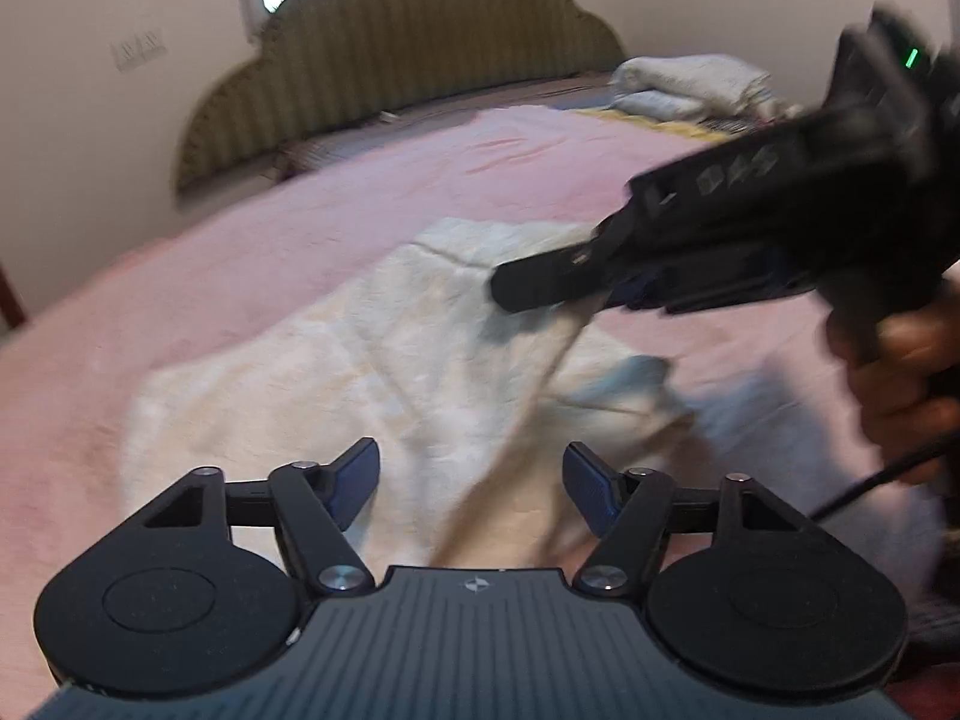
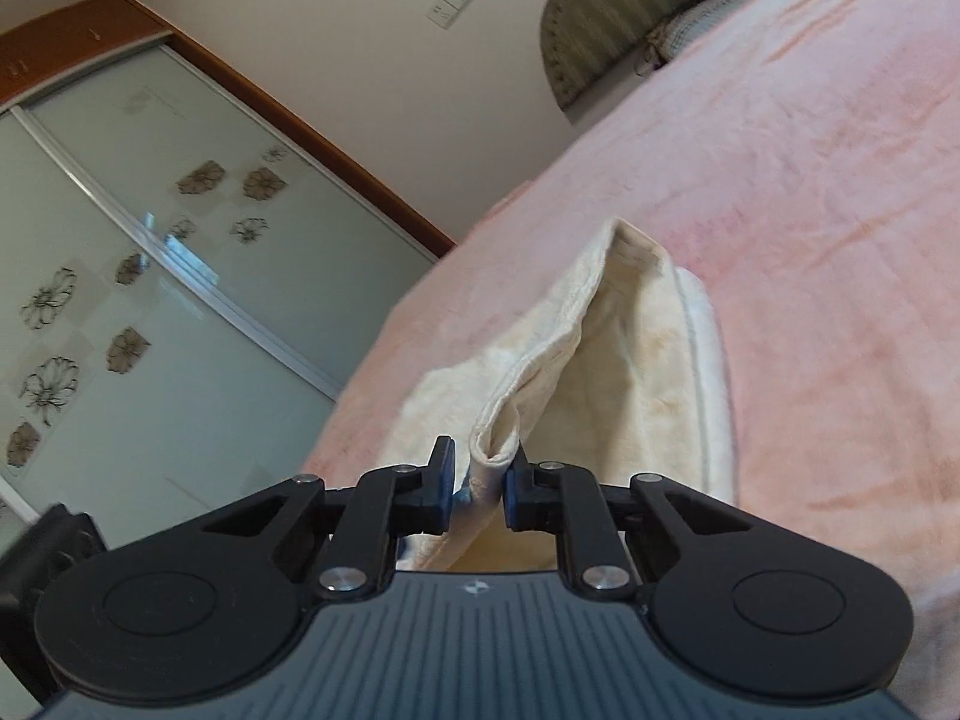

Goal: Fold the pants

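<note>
left wrist: low, faces headboard [image 1: 396, 54] | right wrist: tilted, faces wardrobe [image 2: 150, 276] | shared: pink bed [image 1: 300, 228]

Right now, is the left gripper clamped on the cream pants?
No. The left gripper is open, its pads apart above the pants, pinching nothing.

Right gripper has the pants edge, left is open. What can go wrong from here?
1. The right gripper pinches only a thin fold of the cream pants; it may slip out during the lift.
2. The left gripper is open and holds nothing, so the rest of the pants can drag and bunch on the pink blanket, skewing the fold.
</note>
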